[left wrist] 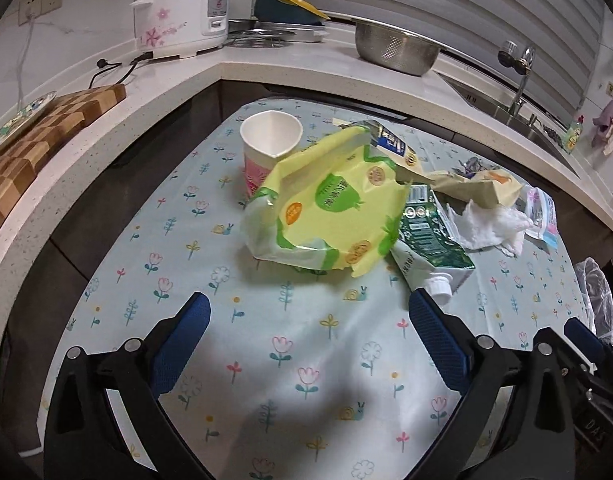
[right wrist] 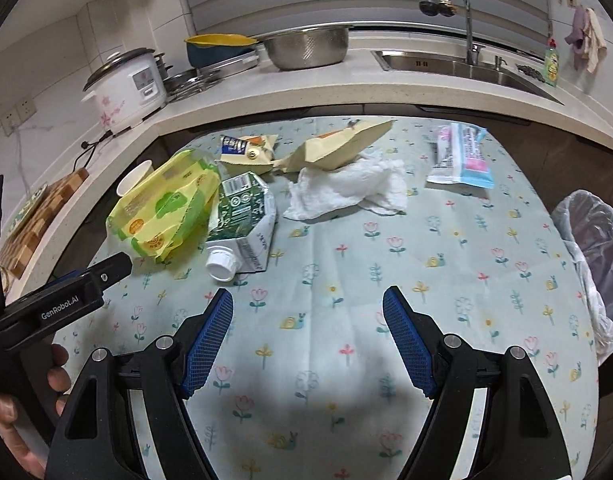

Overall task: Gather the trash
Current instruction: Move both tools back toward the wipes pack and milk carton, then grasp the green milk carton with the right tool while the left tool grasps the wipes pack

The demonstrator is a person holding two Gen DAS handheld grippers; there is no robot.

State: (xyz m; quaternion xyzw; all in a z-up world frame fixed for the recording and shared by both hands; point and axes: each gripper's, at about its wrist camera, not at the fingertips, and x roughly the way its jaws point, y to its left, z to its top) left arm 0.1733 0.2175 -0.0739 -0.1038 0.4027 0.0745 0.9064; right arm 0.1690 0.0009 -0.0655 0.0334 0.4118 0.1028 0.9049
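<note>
- You are in a kitchen, over a table (right wrist: 446, 292) with a flowery cloth.
- The trash sits in a bunch at the far side: a yellow bag (left wrist: 330, 208), a green carton (right wrist: 242, 220), a white tissue (right wrist: 346, 188).
- Both your tongs, left gripper (left wrist: 310, 336) and right gripper (right wrist: 306, 332), are spread wide and hold nothing.
- The bin bag (right wrist: 594, 248) waits at the right edge, close for dropping.
</note>
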